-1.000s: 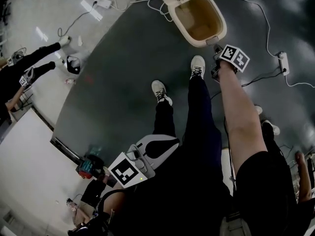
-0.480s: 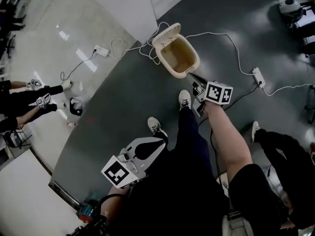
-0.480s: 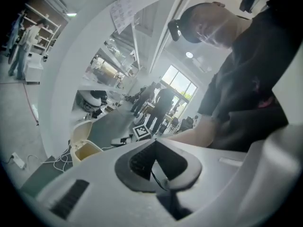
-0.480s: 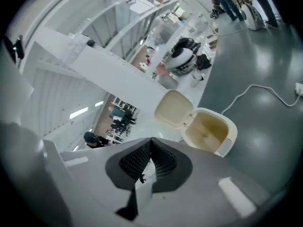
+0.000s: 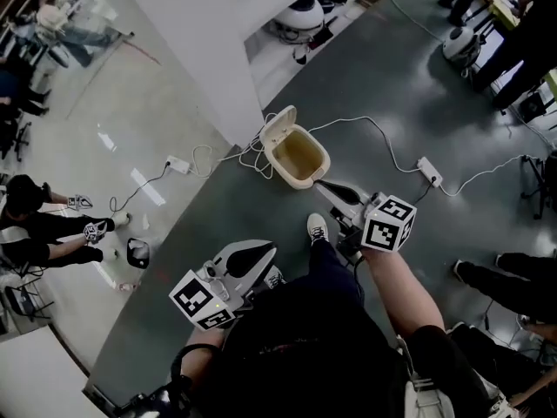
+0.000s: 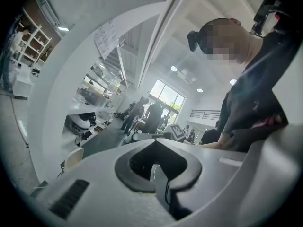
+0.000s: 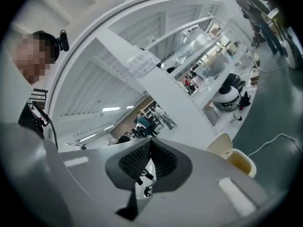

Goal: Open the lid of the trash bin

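The bin point(image 5: 305, 181) stood on the floor beyond my feet. Its lid point(image 5: 278, 127) was already tipped back and the inside showed, so I judged the job done. My right gripper point(image 5: 324, 187) was pressed together on nothing and held level, with nothing left to grip. The left gripper point(image 5: 261, 252) was likewise closed and empty, parked by my leg, out of the way.

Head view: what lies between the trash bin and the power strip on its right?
A white cable arcing over dark floor from trash bin toward power strip, shown in the head view.
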